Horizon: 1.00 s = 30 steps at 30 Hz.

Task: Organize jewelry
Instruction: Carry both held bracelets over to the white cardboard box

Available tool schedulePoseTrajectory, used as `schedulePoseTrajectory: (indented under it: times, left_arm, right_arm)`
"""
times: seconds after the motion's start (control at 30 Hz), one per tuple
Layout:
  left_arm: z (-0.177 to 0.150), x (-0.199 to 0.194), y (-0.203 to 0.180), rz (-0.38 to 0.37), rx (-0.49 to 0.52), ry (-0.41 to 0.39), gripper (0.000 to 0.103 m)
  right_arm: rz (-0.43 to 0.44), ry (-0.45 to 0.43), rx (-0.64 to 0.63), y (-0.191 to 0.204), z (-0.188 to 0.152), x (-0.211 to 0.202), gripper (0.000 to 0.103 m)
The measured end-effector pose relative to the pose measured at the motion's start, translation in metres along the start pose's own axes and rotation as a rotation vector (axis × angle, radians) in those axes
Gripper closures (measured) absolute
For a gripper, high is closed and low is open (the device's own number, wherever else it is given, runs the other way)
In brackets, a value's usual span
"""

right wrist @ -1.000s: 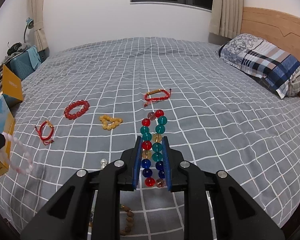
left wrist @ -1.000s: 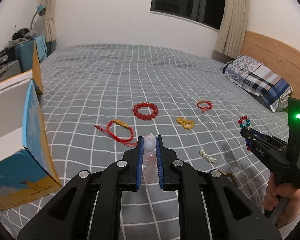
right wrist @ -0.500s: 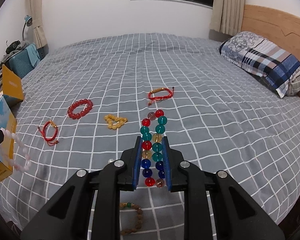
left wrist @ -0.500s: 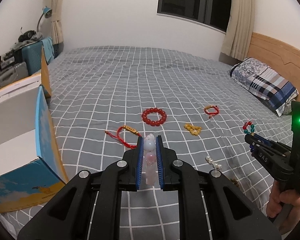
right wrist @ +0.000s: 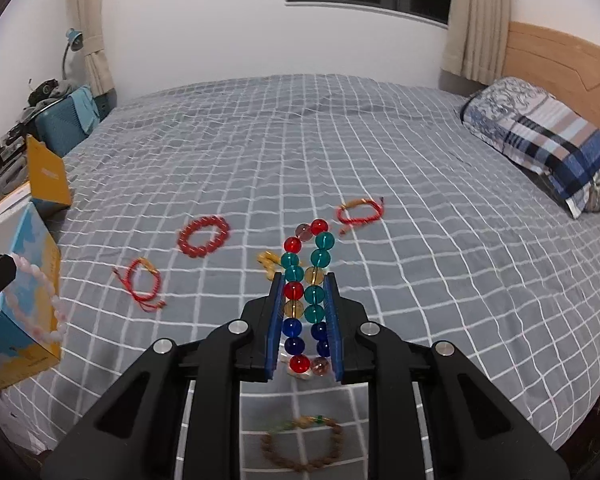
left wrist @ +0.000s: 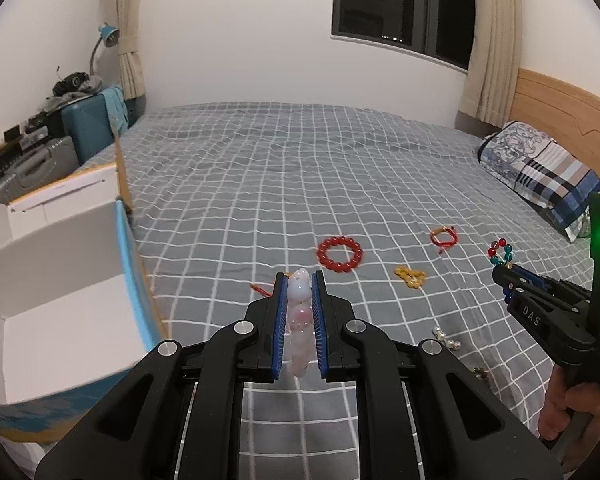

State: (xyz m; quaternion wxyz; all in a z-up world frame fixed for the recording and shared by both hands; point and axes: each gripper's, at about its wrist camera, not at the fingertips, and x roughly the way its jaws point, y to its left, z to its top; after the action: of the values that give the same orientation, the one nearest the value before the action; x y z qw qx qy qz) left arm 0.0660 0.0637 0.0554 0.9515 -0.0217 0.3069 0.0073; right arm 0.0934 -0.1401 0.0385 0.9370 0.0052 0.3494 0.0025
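The left gripper [left wrist: 300,280] is pinching a pale pink bead bracelet [left wrist: 299,320] between its blue pads, the jaws being nearly together around the beads; in the right wrist view this bracelet [right wrist: 40,292] is hanging as a loop in front of the open cardboard box [right wrist: 24,280] at the left edge of the bed [right wrist: 420,200]; in the left wrist view the box [left wrist: 60,280] is standing just beside the gripper, its white inside facing up. The right gripper [right wrist: 304,280] is gripping a multicoloured glass bead bracelet [right wrist: 306,280] of red, teal, blue and amber beads, the jaws being closed narrowly on it. On the grey checked bedspread a red bead bracelet [right wrist: 203,236], a red cord bracelet [right wrist: 142,284], a second red cord bracelet [right wrist: 360,212] and a yellow bead bracelet [left wrist: 410,276] are lying apart from each other; a brown wooden bead bracelet [right wrist: 302,444] is lying under the right gripper; small white pearl beads [left wrist: 444,338] are lying near it. A plaid pillow [right wrist: 540,140] is resting by the headboard.
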Motion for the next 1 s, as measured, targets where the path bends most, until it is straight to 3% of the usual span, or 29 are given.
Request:
schedulePoseTrajectory:
  times: [0.27, 0.5, 0.8, 1.0]
  left_arm:
    - [0.02, -0.028, 0.033, 0.04, -0.028, -0.035, 0.091]
    - [0.026, -0.063, 0.092, 0.122, -0.088, -0.058, 0.091]
    - [0.008, -0.093, 0.179, 0.247, -0.184, -0.026, 0.091]
    - [-0.011, -0.096, 0.224, 0.318, -0.23, 0.038, 0.091]
  right_arm:
    - [0.049, -0.02, -0.064, 0.052, 0.025, -0.013, 0.085]
    - [0.168, -0.014, -0.136, 0.115, 0.04, -0.019, 0.085]
    - [0.316, -0.013, -0.294, 0.236, 0.04, -0.037, 0.085]
    - [0.401, 0.042, -0.407, 0.316, 0.022, -0.035, 0.085]
